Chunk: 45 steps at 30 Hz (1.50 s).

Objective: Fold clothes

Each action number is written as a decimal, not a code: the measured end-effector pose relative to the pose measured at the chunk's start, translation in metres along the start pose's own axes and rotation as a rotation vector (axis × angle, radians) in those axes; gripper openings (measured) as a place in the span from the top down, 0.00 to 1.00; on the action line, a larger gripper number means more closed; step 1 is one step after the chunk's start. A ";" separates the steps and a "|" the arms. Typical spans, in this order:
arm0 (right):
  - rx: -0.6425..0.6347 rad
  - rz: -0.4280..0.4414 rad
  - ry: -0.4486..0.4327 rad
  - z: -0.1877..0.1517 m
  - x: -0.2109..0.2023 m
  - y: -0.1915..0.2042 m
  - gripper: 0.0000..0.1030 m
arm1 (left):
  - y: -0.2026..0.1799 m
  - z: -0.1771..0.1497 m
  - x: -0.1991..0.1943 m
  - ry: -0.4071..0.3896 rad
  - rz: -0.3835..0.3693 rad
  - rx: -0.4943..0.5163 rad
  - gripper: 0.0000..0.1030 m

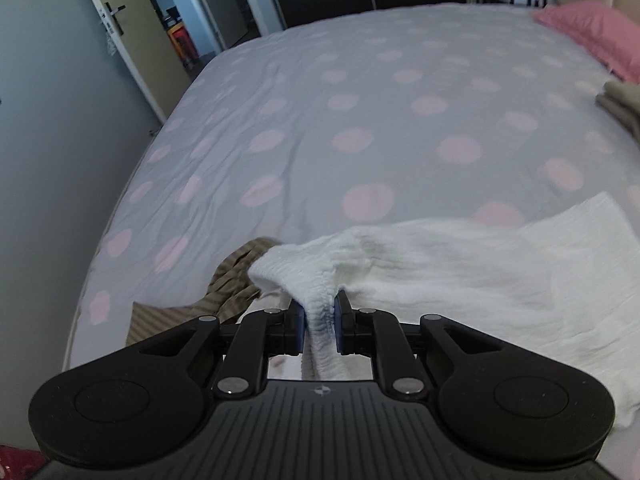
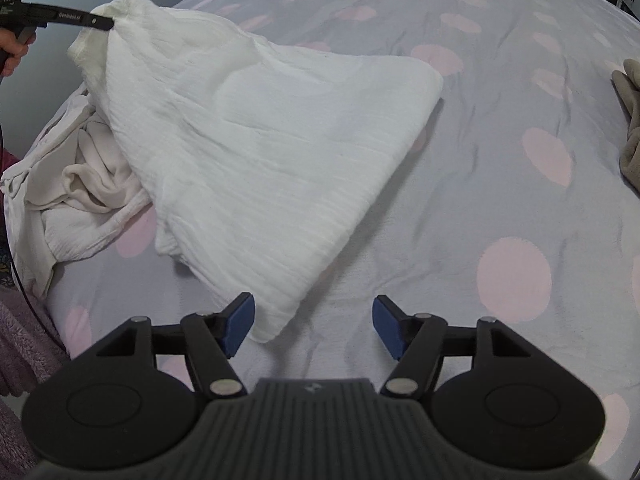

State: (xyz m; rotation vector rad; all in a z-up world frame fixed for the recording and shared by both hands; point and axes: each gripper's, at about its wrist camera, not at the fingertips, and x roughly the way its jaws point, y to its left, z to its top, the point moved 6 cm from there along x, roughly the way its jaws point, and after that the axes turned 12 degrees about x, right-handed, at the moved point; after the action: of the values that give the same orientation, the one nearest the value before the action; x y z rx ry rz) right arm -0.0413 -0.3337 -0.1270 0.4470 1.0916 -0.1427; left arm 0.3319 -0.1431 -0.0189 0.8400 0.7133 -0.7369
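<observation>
Left gripper (image 1: 319,314) clamped on white garment (image 2: 256,152), upper left; right gripper (image 2: 313,326) spread wide; arm lettering unreadable.

Your bed (image 2: 460,184), under a grey sheet with pink dots, carries the white crinkled garment (image 2: 256,152), a rumpled cream heap (image 2: 84,184) beside it, a striped brown garment (image 1: 232,280), a pink pillow (image 1: 592,36) and folded beige clothes (image 1: 620,104).

White crinkled garment (image 2: 256,132), grey bedsheet (image 1: 304,120) with pink dots, pink pillow (image 1: 596,36), brown striped cloth (image 1: 232,276)
</observation>
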 end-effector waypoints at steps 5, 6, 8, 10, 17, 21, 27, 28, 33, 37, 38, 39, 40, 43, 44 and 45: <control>0.016 -0.011 -0.001 0.005 0.008 -0.003 0.34 | -0.001 -0.011 0.014 0.039 0.033 0.006 0.76; 0.023 -0.012 -0.003 0.006 0.010 -0.002 0.34 | -0.002 -0.013 0.015 0.049 0.039 0.008 0.74; 0.034 -0.013 -0.004 0.007 0.011 -0.004 0.34 | -0.004 -0.016 0.018 0.069 0.051 0.010 0.72; 0.031 -0.021 -0.006 0.007 0.012 -0.003 0.34 | -0.006 -0.017 0.017 0.077 0.065 0.019 0.64; 0.113 0.012 0.001 0.003 0.014 -0.005 0.36 | -0.035 -0.011 -0.017 0.027 0.058 0.070 0.56; 0.050 -0.051 -0.024 0.005 0.006 0.000 0.36 | -0.080 -0.011 -0.039 -0.007 -0.032 0.139 0.56; 0.011 -0.022 -0.058 0.007 -0.013 0.003 0.41 | -0.160 -0.003 -0.070 -0.065 -0.191 0.177 0.56; -0.008 -0.024 -0.056 0.006 -0.015 0.004 0.41 | -0.173 -0.002 -0.074 -0.075 -0.210 0.180 0.56; -0.108 -0.103 -0.079 0.002 -0.027 0.001 0.41 | -0.243 -0.001 -0.093 -0.105 -0.336 0.199 0.56; -0.132 -0.143 -0.072 -0.001 -0.034 -0.009 0.41 | -0.294 -0.004 -0.094 -0.112 -0.416 0.196 0.55; -0.129 -0.138 -0.068 -0.003 -0.036 -0.011 0.41 | -0.306 -0.005 -0.092 -0.109 -0.434 0.187 0.55; -0.127 -0.133 -0.065 -0.005 -0.037 -0.014 0.40 | -0.316 -0.006 -0.090 -0.104 -0.444 0.185 0.55; -0.129 -0.134 -0.066 -0.006 -0.038 -0.016 0.39 | -0.326 -0.007 -0.087 -0.099 -0.451 0.187 0.55; -0.146 -0.147 -0.062 -0.010 -0.040 -0.019 0.37 | -0.352 -0.010 -0.079 -0.087 -0.449 0.218 0.55; -0.154 -0.152 -0.060 -0.011 -0.041 -0.020 0.37 | -0.358 -0.010 -0.076 -0.084 -0.438 0.230 0.55; -0.159 -0.157 -0.058 -0.012 -0.041 -0.021 0.37 | -0.363 -0.010 -0.072 -0.076 -0.430 0.235 0.55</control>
State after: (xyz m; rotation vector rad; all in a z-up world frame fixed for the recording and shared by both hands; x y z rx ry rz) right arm -0.0765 -0.3516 -0.1015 0.2131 1.0717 -0.2037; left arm 0.0007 -0.2816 -0.1080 0.8745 0.7570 -1.2509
